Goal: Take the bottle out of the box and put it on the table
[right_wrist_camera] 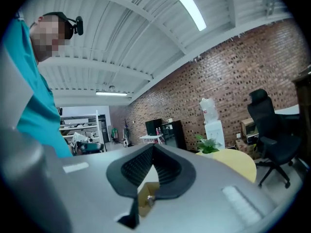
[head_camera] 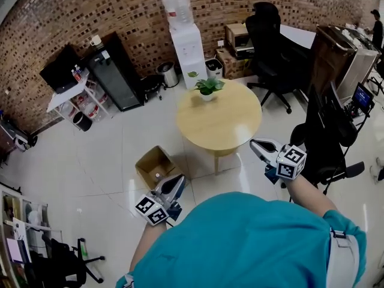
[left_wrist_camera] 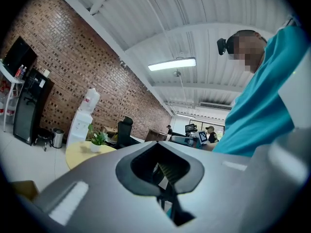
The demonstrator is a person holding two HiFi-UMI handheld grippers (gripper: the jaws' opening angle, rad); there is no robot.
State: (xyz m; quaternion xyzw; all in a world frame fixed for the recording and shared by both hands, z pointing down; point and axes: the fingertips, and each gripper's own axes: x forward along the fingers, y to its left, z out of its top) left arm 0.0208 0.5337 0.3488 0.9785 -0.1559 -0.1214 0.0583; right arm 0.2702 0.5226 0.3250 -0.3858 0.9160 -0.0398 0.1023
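Note:
An open cardboard box [head_camera: 155, 165] sits on the floor left of the round wooden table [head_camera: 223, 122]. A small bottle [head_camera: 157, 176] stands inside it with its pale cap showing. My left gripper [head_camera: 179, 180] hovers just right of the box with its jaws shut and nothing in them. My right gripper [head_camera: 255, 144] is in the air at the table's near right edge, also shut and empty. In the left gripper view the left gripper [left_wrist_camera: 159, 149] points over the table [left_wrist_camera: 77, 152]. Below the right gripper [right_wrist_camera: 153, 152], a bit of the brown box [right_wrist_camera: 144, 204] shows through the slot.
A potted plant [head_camera: 208, 87] stands at the table's far edge, with a water dispenser [head_camera: 186, 48] behind it. Black office chairs [head_camera: 271, 50] and desks fill the right side. A black cabinet [head_camera: 114, 71] and a white shelf [head_camera: 75, 95] line the brick wall on the left.

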